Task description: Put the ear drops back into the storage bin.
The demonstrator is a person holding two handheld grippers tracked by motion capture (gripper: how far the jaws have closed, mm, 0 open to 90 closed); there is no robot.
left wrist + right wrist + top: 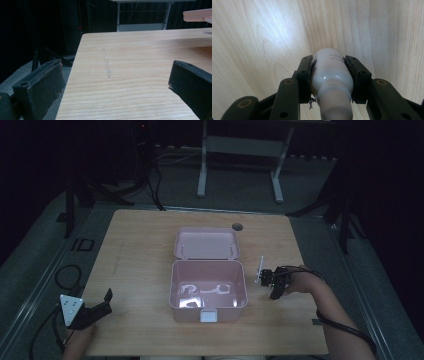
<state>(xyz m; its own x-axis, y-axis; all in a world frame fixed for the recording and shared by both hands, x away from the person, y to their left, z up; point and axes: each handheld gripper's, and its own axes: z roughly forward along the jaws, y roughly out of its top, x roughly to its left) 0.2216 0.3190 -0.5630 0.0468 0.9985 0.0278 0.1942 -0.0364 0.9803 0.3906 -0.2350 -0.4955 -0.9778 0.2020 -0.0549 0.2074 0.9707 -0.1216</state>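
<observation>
My right gripper (329, 62) is shut on a small white bottle (330, 75) with a ribbed cap, which it holds by the body over the bare wood. In the high view this gripper (272, 282) hangs just right of an open pink box (244, 285), whose lid (207, 243) is folded back flat behind it. Pale shapes show on the box floor, and I cannot tell what they are. Near the table's front left corner my left gripper (107, 303) rests with its jaws wide apart. Nothing lies between its jaws (115, 75) except tabletop.
The wooden table (140, 250) has bare surface to the left of the box and along the far edge, where a round cable hole (237, 226) sits. A white frame (240, 150) stands on the dark floor beyond. Cables trail from both grippers.
</observation>
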